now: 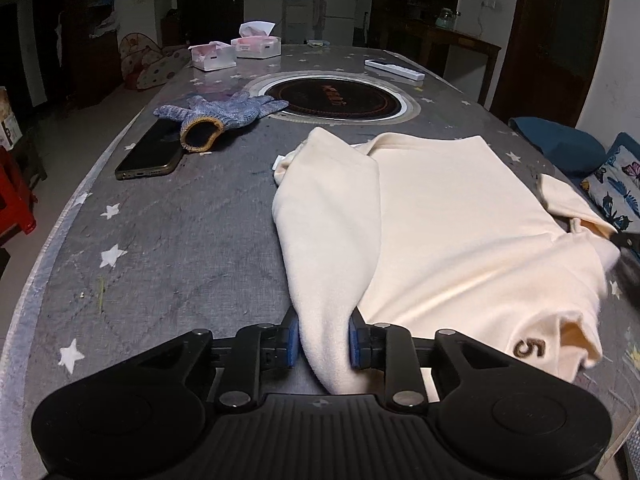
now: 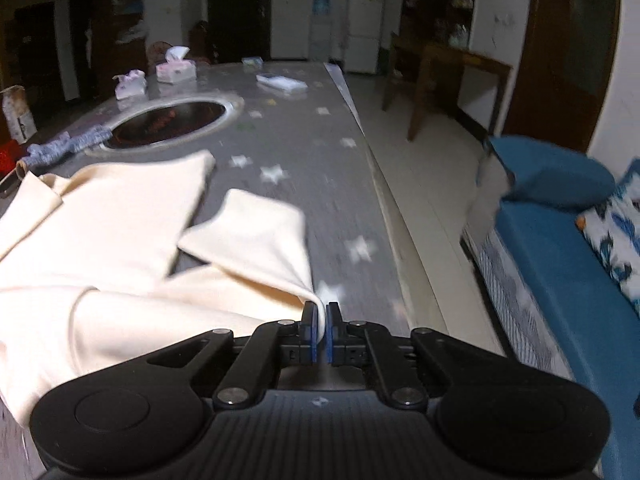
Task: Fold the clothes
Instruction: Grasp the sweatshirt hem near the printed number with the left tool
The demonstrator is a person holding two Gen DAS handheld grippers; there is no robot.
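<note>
Pinched between my left hand-held gripper's (image 1: 323,342) blue pads, a folded-over flap of the cream shirt (image 1: 448,216) lies across the starry worktop (image 1: 180,232). Right view: my right hand-held gripper (image 2: 320,330) nips the shirt's sleeve edge, blurred. I'd judge both corners should travel level, keeping the cloth taut.

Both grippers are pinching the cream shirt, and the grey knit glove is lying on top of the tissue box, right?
Not quite. The glove lies partly on the phone, as the left wrist view shows; the tissue boxes stand apart at the far end of the table. The rest holds: the left gripper and the right gripper each pinch the cream shirt.
</note>
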